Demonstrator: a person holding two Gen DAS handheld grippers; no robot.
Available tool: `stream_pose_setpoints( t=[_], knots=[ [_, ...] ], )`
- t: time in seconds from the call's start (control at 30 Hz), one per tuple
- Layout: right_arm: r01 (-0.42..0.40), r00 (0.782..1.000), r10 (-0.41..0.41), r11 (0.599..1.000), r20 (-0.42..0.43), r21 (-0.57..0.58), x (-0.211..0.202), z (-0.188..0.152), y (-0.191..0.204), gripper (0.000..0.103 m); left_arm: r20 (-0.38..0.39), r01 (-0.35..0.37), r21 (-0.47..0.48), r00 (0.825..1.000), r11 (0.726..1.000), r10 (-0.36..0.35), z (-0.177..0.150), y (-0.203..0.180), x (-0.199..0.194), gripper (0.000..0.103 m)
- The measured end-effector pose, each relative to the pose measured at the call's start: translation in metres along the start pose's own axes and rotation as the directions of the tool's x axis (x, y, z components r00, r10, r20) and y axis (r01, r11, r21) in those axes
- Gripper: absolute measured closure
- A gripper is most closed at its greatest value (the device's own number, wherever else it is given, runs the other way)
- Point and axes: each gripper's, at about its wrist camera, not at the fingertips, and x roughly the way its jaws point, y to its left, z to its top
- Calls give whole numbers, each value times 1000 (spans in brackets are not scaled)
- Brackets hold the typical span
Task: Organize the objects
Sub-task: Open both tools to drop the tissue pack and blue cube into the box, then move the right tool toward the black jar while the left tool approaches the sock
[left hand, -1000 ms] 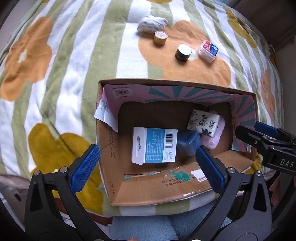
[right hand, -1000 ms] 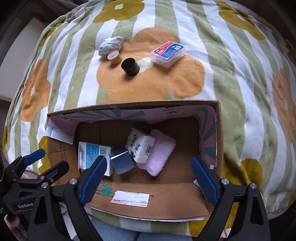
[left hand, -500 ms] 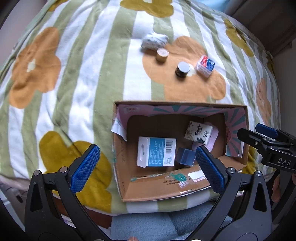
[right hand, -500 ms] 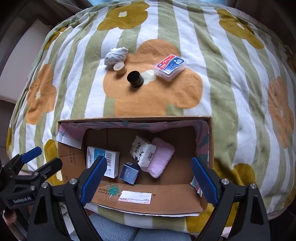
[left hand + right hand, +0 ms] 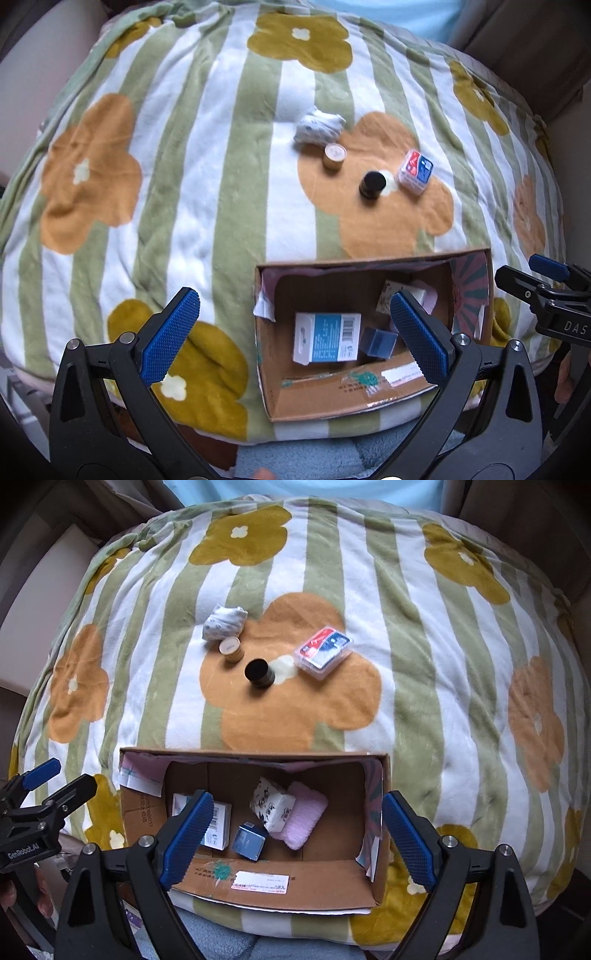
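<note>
An open cardboard box (image 5: 258, 880) (image 5: 325, 400) sits at the near edge of a flowered blanket. Inside lie a white-and-blue carton (image 5: 327, 338) (image 5: 221, 825), a small dark blue box (image 5: 249, 842) (image 5: 378, 341), a patterned tissue pack (image 5: 273, 806) and a pink cloth (image 5: 304, 818). Beyond the box on the blanket rest a rolled white sock (image 5: 223, 622) (image 5: 319, 127), a tan round tin (image 5: 231, 648) (image 5: 334, 156), a black jar (image 5: 259, 673) (image 5: 372, 184) and a red-and-blue card case (image 5: 323, 651) (image 5: 415, 171). My left gripper (image 5: 291, 334) and right gripper (image 5: 297, 843) hang open and empty high over the box.
The striped blanket (image 5: 424, 686) with orange and mustard flowers covers a rounded bed; it drops off on all sides. A pale blue pillow (image 5: 295, 491) lies at the far end. Pale blue fabric (image 5: 221, 941) shows below the near edge.
Both grippers have risen away from the box, so the box looks smaller and more of the blanket shows. Nothing was picked up; the jaws stayed open.
</note>
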Motion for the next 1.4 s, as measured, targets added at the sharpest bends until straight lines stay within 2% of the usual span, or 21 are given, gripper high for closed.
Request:
stream_pose_setpoints(
  t=[0.1, 0.3, 0.43, 0.7, 1.13, 1.4],
  knots=[
    [-9, 1000, 9, 1000, 21, 1, -4, 7, 0, 12, 37, -13, 4, 999, 1000, 13, 10, 0, -5, 0],
    [-30, 999, 30, 999, 43, -13, -7, 23, 5, 12, 22, 21, -3, 1000, 1000, -21, 35, 4, -1, 0],
    [-35, 998, 37, 998, 45, -43, -5, 37, 11, 12, 17, 6, 16, 1000, 1000, -6, 54, 1, 5, 0],
    [-54, 998, 57, 994, 34, -91, 8, 60, 25, 12, 23, 20, 65, 1000, 998, -21, 97, -7, 19, 0],
    [-73, 997, 70, 990, -29, -121, 58, 94, 36, 12, -29, 56, 145, 998, 988, -52, 172, -18, 85, 0],
    [-87, 994, 78, 989, -81, -122, 100, 119, 39, 13, -80, 65, 200, 996, 978, -49, 203, -32, 137, 0]
  ],
)
